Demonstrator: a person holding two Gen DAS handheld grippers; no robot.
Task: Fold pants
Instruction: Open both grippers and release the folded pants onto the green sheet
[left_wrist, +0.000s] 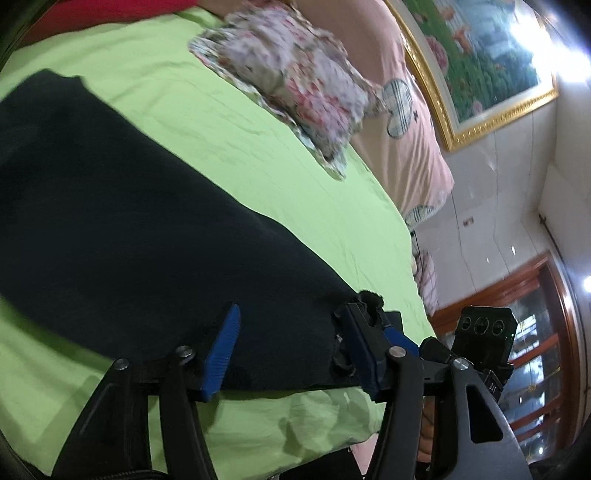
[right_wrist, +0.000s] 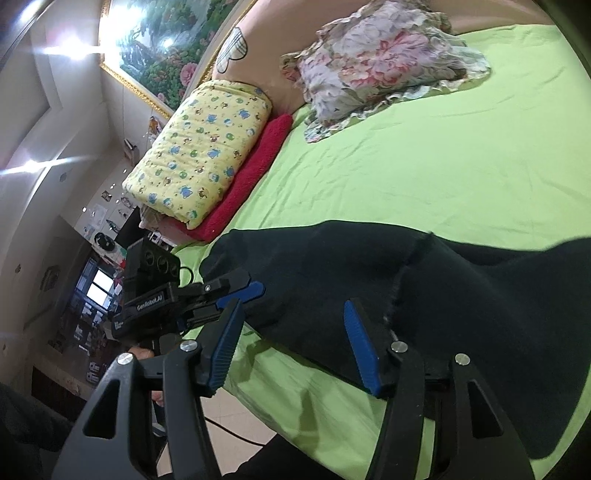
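Note:
Black pants (left_wrist: 129, 221) lie spread on the green bedsheet (left_wrist: 258, 147), their near edge along the front of the bed. My left gripper (left_wrist: 291, 332) hovers over that edge, open, its blue pads (left_wrist: 221, 354) apart and not pressing the cloth. In the right wrist view the pants (right_wrist: 424, 295) run from centre to lower right, with a seam showing. My right gripper (right_wrist: 291, 332) is open over their near edge, nothing pinched. The left gripper (right_wrist: 240, 290) shows there at the pants' left end. The right gripper's camera body (left_wrist: 484, 332) appears at the right of the left wrist view.
A crumpled floral cloth (right_wrist: 376, 70) lies at the far side of the bed by a pink pillow (left_wrist: 406, 129). A yellow patterned quilt (right_wrist: 199, 147) rests on a red towel (right_wrist: 251, 173) at the left. The bed's front edge drops to a tiled floor (right_wrist: 229, 417).

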